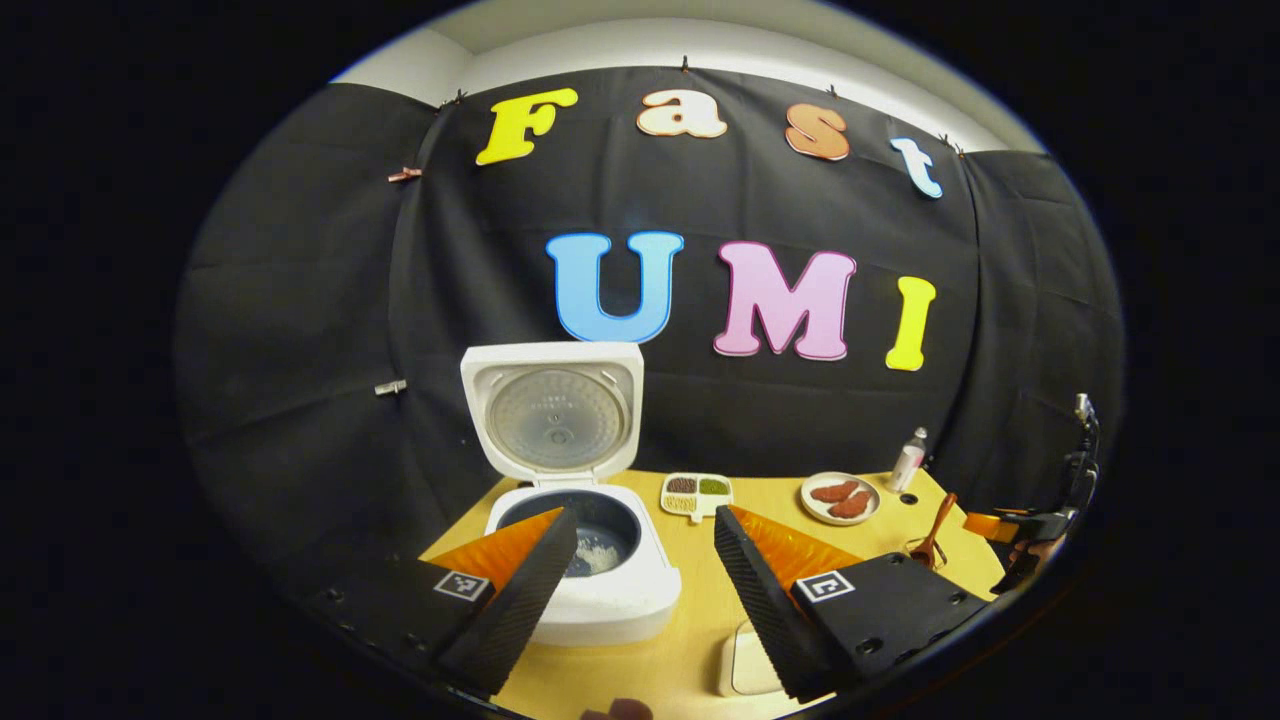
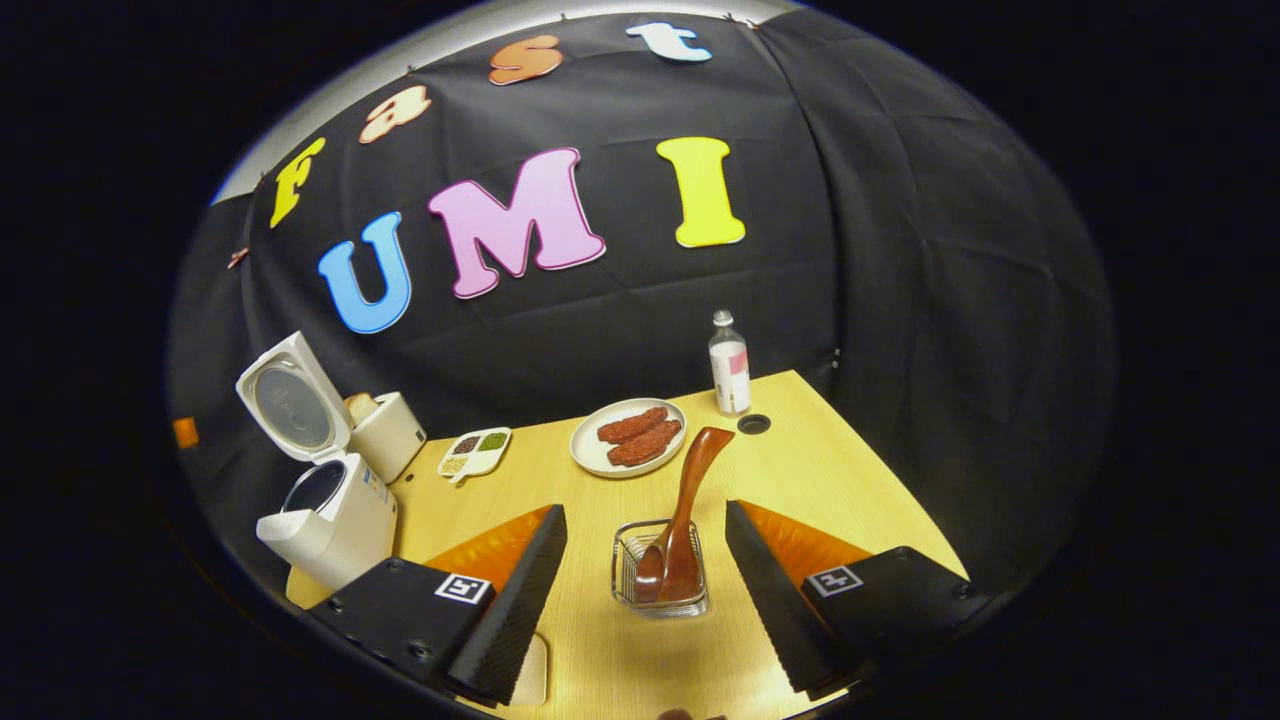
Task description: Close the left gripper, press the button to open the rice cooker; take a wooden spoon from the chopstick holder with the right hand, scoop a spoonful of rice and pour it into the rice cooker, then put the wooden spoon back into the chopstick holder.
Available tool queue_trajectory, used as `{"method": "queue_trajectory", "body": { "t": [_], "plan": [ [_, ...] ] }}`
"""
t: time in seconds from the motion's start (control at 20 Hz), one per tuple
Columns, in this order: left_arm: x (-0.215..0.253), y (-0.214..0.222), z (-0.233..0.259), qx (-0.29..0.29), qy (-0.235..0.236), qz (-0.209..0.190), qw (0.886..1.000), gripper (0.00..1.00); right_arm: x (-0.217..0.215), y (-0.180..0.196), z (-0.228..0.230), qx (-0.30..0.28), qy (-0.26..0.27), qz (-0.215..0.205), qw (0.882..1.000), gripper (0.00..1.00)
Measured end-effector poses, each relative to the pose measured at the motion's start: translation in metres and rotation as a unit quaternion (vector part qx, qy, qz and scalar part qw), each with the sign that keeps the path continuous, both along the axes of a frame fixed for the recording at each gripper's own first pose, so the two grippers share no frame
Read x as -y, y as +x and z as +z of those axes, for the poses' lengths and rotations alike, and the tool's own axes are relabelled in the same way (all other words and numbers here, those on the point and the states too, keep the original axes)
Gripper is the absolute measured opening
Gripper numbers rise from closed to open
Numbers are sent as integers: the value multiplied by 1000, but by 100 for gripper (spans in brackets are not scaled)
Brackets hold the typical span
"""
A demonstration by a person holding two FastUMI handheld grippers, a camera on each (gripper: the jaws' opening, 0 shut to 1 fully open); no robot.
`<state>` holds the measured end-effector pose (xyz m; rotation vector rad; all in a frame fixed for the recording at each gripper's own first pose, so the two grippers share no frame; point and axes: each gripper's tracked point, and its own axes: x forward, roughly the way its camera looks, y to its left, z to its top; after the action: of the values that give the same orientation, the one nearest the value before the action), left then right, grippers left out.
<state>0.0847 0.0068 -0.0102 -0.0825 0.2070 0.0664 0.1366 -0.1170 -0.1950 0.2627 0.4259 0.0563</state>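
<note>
The rice cooker [image 1: 585, 560] is standing on the bench [image 1: 700, 600] with its lid [image 1: 553, 410] swung up, rice showing in the pot. The left gripper [image 1: 645, 560] is hovering with jaws wide apart, the cooker at about eleven o'clock between its fingers. In the right gripper view, the right gripper [image 2: 645, 560] is sitting with jaws apart too, the wooden spoon [image 2: 680, 520] standing bowl-down in the chopstick holder [image 2: 660, 580] at twelve o'clock between its fingers, untouched.
</note>
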Motion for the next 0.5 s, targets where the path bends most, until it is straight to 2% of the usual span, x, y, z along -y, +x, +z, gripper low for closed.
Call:
{"method": "queue_trajectory", "body": {
  "t": [0.3,0.5],
  "plan": [
    [-48,58,57,68,20,26,997,95,-26,-41,44,24,-13,15,1000,99],
    [-79,95,84,99,28,42,994,95,-37,-63,52,23,-34,19,999,99]
  ]
}}
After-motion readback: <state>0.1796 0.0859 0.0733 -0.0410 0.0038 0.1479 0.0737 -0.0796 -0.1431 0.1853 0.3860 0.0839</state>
